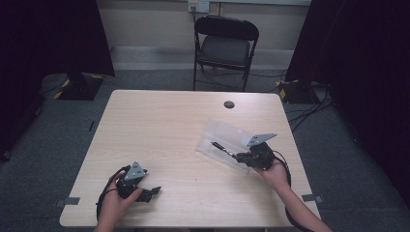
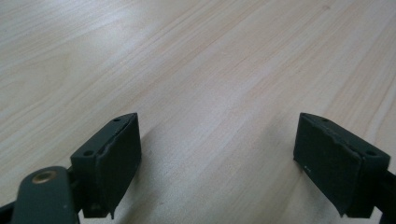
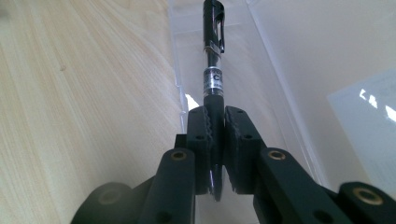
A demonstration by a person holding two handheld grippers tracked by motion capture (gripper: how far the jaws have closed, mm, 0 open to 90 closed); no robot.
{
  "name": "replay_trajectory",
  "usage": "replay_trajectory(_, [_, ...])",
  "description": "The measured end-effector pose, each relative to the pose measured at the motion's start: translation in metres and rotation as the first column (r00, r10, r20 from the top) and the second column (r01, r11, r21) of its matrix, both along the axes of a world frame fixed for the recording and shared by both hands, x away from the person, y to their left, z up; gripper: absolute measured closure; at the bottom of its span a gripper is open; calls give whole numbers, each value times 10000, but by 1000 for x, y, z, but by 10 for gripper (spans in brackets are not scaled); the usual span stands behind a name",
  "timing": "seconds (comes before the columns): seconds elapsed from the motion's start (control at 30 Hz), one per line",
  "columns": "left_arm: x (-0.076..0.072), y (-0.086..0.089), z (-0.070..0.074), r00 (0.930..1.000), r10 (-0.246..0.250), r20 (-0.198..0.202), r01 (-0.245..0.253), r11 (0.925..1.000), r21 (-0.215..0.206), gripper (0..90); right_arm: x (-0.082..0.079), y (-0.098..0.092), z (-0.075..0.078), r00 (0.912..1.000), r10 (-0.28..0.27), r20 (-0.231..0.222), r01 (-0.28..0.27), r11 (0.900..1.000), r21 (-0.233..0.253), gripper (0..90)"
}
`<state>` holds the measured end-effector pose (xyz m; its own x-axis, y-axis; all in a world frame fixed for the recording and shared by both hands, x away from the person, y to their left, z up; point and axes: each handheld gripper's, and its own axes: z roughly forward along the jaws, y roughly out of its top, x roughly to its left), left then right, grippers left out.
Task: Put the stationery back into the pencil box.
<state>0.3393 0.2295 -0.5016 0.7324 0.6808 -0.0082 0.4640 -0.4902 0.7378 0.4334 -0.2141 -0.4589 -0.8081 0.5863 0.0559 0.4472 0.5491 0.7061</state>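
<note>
Pen [image 3: 213, 70] pinched by its grip end in the right gripper [image 3: 217, 135] and lying along the clear plastic case [image 3: 275, 88], apparently to seat it inside, while the left gripper [image 2: 217, 154], jaws spread and unloaded, waits on the table [image 1: 169, 125].

Setting: a recording lab or studio room, not a home. I work at a single pale wood-laminate table [image 1: 159, 125] with a round cable grommet [image 1: 229, 104] in its top, standing on grey carpet [image 1: 63, 121]. Black curtains [image 1: 48, 34] hang on both sides as backdrops. Their stand feet are marked with yellow-and-black hazard tape [image 1: 288, 89]. Loose cables [image 1: 314, 108] run across the floor at right. A black folding metal chair [image 1: 225, 46] sits opposite me against a plain cream wall with a socket plate [image 1: 199, 5].
</note>
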Motion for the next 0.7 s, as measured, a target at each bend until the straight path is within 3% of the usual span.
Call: replay_trajectory(0.7, [0, 0, 0, 10000, 0, 1, 0, 10000, 0, 149, 3, -6, -13, 9999, -163, -20, 162, 9989, -429, 810])
